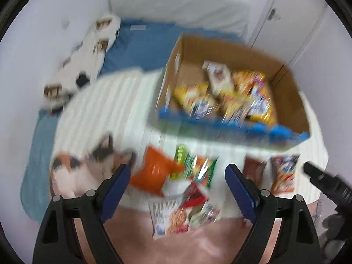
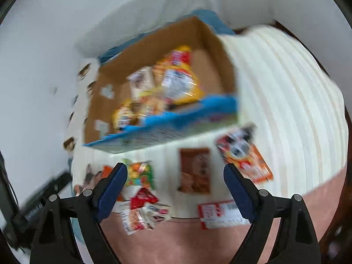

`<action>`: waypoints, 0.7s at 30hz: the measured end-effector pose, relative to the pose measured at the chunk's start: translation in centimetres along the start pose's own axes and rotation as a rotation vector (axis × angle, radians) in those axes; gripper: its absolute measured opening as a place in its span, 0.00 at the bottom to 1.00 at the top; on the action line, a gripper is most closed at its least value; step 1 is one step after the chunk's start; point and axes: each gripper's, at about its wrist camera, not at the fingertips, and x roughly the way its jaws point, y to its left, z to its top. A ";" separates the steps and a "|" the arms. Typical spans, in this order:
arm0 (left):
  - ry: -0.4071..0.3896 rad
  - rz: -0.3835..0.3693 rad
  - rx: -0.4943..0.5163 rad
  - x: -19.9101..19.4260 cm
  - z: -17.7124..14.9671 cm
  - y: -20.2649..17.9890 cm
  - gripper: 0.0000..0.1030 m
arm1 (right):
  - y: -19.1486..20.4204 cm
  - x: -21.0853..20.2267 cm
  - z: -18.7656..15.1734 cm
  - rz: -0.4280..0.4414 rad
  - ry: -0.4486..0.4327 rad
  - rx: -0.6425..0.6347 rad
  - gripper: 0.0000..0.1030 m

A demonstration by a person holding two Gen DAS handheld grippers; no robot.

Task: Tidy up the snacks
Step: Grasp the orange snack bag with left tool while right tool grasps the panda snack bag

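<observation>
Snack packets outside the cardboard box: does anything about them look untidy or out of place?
Yes. Beside the cardboard box, several packets lie in a tilted, overlapping heap: an orange bag, a green packet, a red packet. A brown packet lies apart, flat.

box (image 1: pixel 286 92): matt brown cardboard
snack packets (image 1: pixel 231 96) in box: glossy foil-like plastic
blanket (image 2: pixel 286 92) under box: ribbed cream cloth

We see a bed (image 1: pixel 140 41) w/ striped blanket (image 1: pixel 105 101); on it a cardboard box (image 1: pixel 292 101) & loose snack packets (image 2: pixel 194 170).
</observation>
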 end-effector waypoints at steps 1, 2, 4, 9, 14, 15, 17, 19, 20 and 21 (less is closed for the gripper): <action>0.028 -0.002 -0.018 1.0 -0.8 0.4 0.86 | -1.8 0.6 -0.4 -0.010 0.001 0.058 0.89; 0.050 -0.002 -0.032 1.9 -1.5 0.7 0.86 | -3.0 1.0 -0.6 -0.016 0.001 0.096 0.89; 0.090 0.005 -0.052 3.8 -2.8 1.1 0.86 | -5.8 2.5 -0.9 -0.044 0.019 0.175 0.89; 0.132 0.036 -0.040 6.8 -4.6 0.8 0.86 | -8.4 5.8 0.0 -0.164 0.038 0.128 0.89; 0.150 0.057 0.000 8.0 -4.9 0.4 0.86 | -7.1 9.7 1.1 -0.274 0.116 -0.022 0.88; 0.150 0.058 0.008 8.0 -4.9 0.5 0.86 | -6.7 10.3 1.1 -0.289 0.119 -0.050 0.79; 0.144 0.061 0.018 7.9 -4.6 1.0 0.86 | -6.0 11.0 1.0 -0.344 0.114 -0.097 0.66; 0.134 0.064 0.033 7.6 -4.0 1.6 0.86 | -5.7 10.7 0.9 -0.328 0.107 -0.074 0.62; 0.122 0.064 0.043 7.3 -3.7 1.9 0.86 | -5.6 10.3 0.7 -0.301 0.108 -0.048 0.61; 0.114 0.057 0.054 7.0 -3.4 2.2 0.86 | -5.5 9.8 0.3 -0.252 0.114 -0.012 0.61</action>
